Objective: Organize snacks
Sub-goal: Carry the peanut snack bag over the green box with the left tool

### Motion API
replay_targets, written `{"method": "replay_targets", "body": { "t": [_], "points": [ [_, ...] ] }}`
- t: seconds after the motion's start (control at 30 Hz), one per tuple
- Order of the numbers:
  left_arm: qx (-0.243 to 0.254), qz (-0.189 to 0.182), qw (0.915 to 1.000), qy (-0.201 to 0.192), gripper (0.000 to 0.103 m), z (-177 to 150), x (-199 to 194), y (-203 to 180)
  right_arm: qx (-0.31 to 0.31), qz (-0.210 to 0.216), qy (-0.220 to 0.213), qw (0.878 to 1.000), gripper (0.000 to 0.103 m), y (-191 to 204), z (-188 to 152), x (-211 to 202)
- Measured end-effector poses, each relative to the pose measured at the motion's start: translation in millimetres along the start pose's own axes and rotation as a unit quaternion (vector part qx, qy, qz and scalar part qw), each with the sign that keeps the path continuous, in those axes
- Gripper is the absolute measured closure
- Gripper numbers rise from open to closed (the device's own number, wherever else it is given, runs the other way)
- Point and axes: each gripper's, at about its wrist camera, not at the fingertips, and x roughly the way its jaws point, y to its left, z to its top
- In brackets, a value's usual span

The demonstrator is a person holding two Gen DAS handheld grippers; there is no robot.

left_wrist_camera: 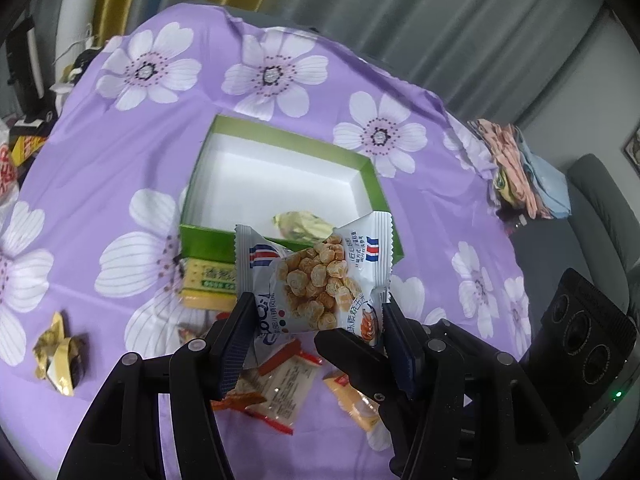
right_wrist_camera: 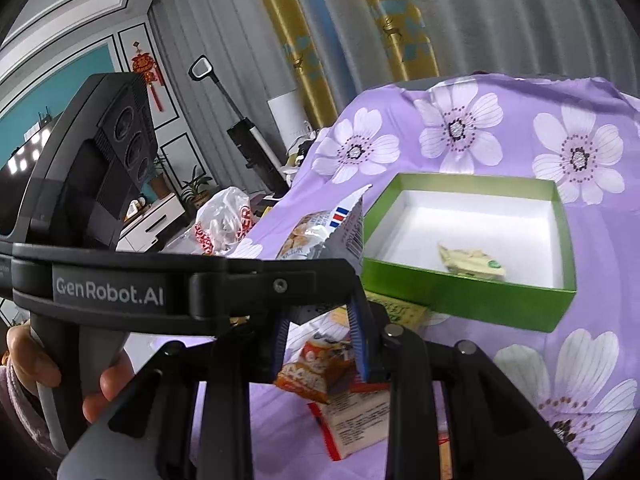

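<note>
My left gripper (left_wrist_camera: 316, 320) is shut on a white snack packet (left_wrist_camera: 316, 280) printed with golden puffs, held above the table just in front of the green box (left_wrist_camera: 208, 240). The box has a white inside and holds one pale yellow-green packet (left_wrist_camera: 302, 226). In the right wrist view the box (right_wrist_camera: 460, 292) sits ahead to the right, with the held packet (right_wrist_camera: 324, 232) left of it. My right gripper (right_wrist_camera: 320, 344) is behind the left gripper's body; its fingers stand apart around an orange packet (right_wrist_camera: 316, 368) lying on the cloth, and contact is unclear.
The table has a purple flowered cloth (left_wrist_camera: 120, 128). Loose snacks lie in front of the box: a yellow cracker packet (left_wrist_camera: 208, 284), a red-edged clear packet (left_wrist_camera: 280, 392), an orange packet (left_wrist_camera: 356, 404), a gold wrapper (left_wrist_camera: 60, 356). Plastic bags (right_wrist_camera: 224, 224) sit at the left edge.
</note>
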Motion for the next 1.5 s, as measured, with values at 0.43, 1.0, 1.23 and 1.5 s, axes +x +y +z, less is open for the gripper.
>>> {"method": "replay_targets", "body": {
  "t": [0.43,1.0,1.23,1.5],
  "points": [
    [0.018,-0.008,0.9997,0.011,0.042,16.9,23.1,-15.2,0.007,-0.019,-0.005,1.0,0.075,-21.4,7.8,1.2],
    [0.017,-0.025,0.9989,0.035,0.042,75.8,70.1,-15.0,0.014,-0.044,0.005,0.999,0.075,-67.0,45.7,36.9],
    [-0.001,-0.024,0.9982,0.054,0.042,91.7,101.5,2.8,0.023,-0.048,0.029,0.998,0.075,-87.5,50.4,66.9],
    [-0.03,-0.032,0.9964,0.072,0.042,98.5,133.1,26.3,0.027,-0.056,0.056,0.997,0.075,-105.6,52.0,95.3]
  ]
}}
